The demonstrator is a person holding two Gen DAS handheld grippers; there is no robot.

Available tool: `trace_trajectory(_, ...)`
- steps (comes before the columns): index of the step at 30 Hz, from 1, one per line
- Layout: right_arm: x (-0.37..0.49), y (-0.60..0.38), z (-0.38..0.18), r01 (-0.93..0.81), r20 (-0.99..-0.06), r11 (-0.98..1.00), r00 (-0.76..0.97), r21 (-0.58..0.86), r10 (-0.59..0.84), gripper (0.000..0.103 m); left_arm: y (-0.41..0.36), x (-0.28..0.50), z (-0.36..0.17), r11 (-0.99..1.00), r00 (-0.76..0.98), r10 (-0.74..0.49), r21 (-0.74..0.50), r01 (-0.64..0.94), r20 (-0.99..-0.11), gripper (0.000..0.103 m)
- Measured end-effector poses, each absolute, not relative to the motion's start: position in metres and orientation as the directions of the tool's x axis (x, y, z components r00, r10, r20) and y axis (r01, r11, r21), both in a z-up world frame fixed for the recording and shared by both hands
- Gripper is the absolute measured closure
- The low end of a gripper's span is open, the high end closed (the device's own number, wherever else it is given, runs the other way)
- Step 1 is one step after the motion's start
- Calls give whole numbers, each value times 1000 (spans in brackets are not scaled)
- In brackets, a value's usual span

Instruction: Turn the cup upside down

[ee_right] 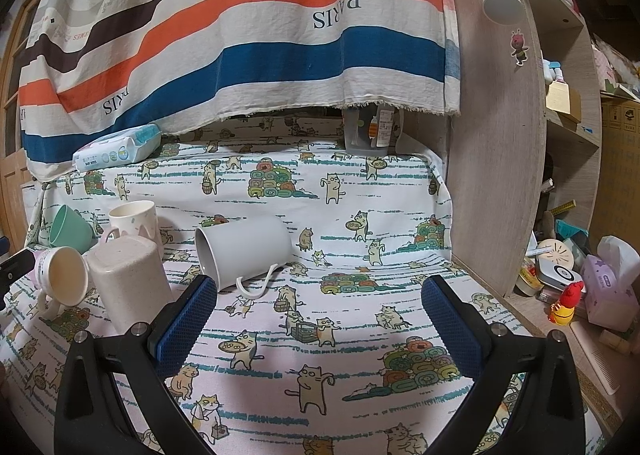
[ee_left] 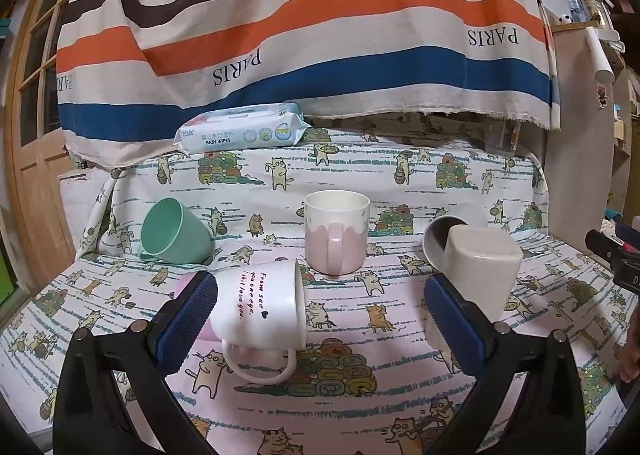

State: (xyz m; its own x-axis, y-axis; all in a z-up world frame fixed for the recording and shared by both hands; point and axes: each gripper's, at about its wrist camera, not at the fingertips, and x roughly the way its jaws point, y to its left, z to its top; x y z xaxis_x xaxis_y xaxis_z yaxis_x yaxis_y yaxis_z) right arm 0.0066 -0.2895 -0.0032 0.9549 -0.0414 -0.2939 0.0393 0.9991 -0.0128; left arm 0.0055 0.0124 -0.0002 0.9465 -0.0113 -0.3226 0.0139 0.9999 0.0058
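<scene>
Several cups sit on the cat-print cloth. In the left wrist view a white mug with red lettering [ee_left: 260, 303] lies on its side, mouth to the right, handle toward me. My left gripper [ee_left: 320, 291] is open; its left finger [ee_left: 188, 315] is beside the mug's base. A pink-and-white mug [ee_left: 336, 233] stands upright behind. A beige cup [ee_left: 482, 267] stands upside down. A grey mug [ee_left: 444, 235] and a green cup [ee_left: 176, 233] lie tipped. My right gripper [ee_right: 318, 295] is open and empty, near the grey mug [ee_right: 244, 251] lying on its side.
A pack of baby wipes [ee_left: 242, 129] lies at the back under a hanging striped cloth [ee_left: 304, 27]. A wooden panel [ee_right: 492, 135] bounds the right edge, with shelves and clutter [ee_right: 568, 279] beyond. A wooden door [ee_left: 32, 115] is at the left.
</scene>
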Motion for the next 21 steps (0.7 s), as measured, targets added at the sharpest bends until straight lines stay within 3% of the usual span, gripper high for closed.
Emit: trace_trajectory(21, 8, -289, -3, 38, -296, 999, 954, -14, -41, 0, 10, 6, -1, 1000, 944, -27, 3, 30, -330, 0)
